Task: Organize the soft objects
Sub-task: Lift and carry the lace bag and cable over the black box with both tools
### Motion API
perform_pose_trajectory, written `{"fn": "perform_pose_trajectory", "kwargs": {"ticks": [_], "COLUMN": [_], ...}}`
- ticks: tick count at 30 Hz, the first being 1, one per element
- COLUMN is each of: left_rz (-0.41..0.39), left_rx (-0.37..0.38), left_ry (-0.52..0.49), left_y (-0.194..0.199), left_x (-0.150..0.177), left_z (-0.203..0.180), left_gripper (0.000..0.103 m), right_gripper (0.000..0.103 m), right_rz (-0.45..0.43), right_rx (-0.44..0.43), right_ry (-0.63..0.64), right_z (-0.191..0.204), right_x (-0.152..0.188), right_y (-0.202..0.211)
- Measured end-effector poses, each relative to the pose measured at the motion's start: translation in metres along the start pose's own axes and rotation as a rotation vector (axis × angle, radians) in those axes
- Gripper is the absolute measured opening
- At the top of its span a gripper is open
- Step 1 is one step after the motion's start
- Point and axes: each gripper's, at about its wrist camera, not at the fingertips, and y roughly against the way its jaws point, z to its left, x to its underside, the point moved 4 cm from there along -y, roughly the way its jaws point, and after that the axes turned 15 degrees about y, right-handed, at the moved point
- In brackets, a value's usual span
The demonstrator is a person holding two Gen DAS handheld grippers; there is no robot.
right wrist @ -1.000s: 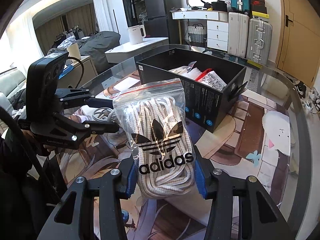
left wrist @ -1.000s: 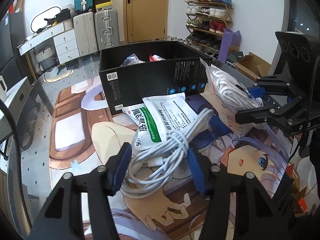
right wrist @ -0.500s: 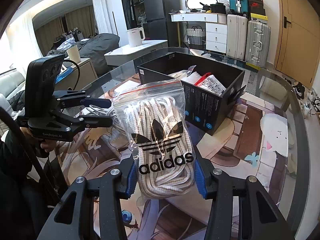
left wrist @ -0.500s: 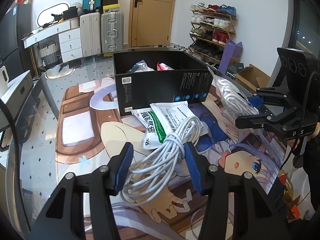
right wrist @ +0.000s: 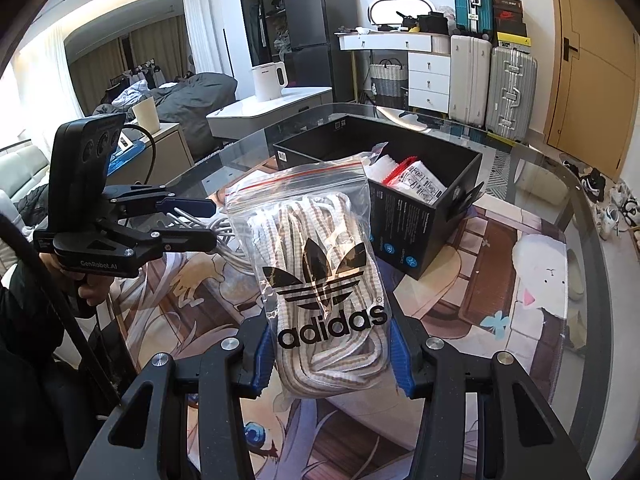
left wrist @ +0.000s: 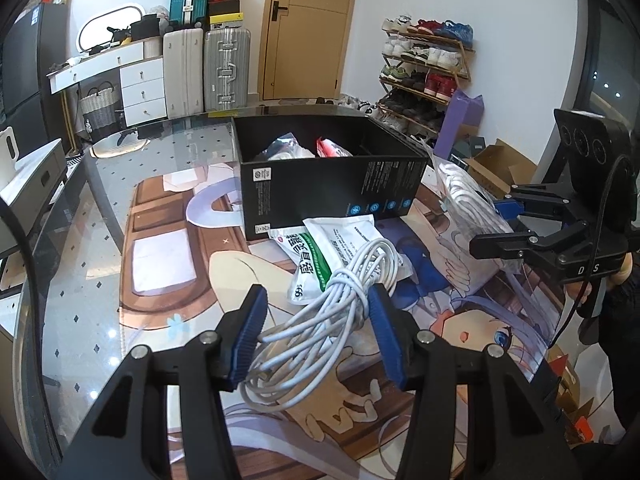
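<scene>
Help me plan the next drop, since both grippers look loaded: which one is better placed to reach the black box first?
Right, probably. The right gripper holds the adidas bag upright, beside the black box. The left gripper's white cable sits farther back, behind medicine packets.

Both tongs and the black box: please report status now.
Left tongs shut on white cable. Right tongs shut on laces bag. Black box ahead, open, partly filled. Medicine packets lie before it.

wooden door (left wrist: pixel 306 28), suitcases (left wrist: pixel 206 72), shoe rack (left wrist: pixel 424 68)
</scene>
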Motion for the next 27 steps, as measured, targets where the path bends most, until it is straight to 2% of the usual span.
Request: {"fn": "perform_pose_trajectory", "kwargs": {"ticks": [10, 27], "left_rz": [-0.054, -0.164], "left_rx": [0.032, 0.039], "left_ry": [0.040, 0.055], "left_y": [0.013, 0.010], "left_x": [-0.019, -0.078], "left_z": [0.001, -0.007], "left_gripper": [0.051, 0.051], "right_gripper": [0.048, 0.048], "right_rz": [-0.052, -0.098], "right_rx": [0.029, 0.153], "right_ry": [-0.043, -0.180], "right_z": [-0.007, -0.034], "right_x": [-0.007, -0.044], "right_y": [0.016, 0.017]}}
